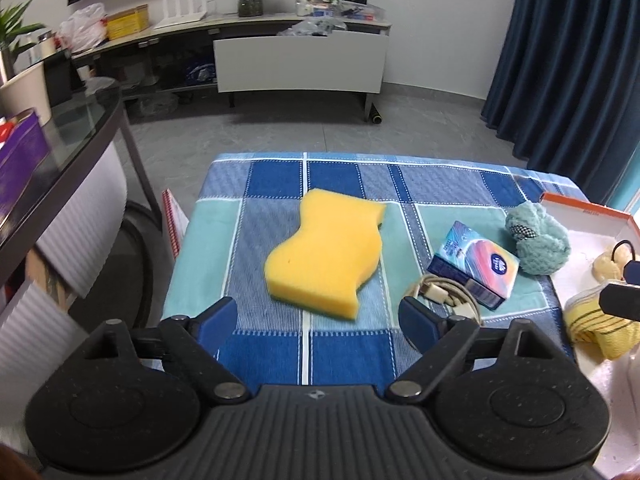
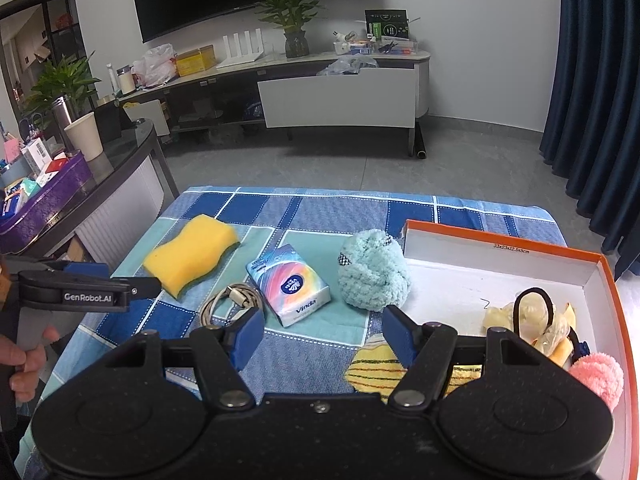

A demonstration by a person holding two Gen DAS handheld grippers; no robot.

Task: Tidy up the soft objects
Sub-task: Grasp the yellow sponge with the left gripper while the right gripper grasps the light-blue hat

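Since the left gripper hangs with its jaws wide apart just short of the yellow sponge, the grab looks like the step in hand — lower it so the fingers straddle the sponge's narrow waist, then close gently. The sponge lies flat on the checked cloth, apart from the tissue pack. The right gripper is also spread and empty, beside the orange-rimmed box — probably where the sponge belongs.
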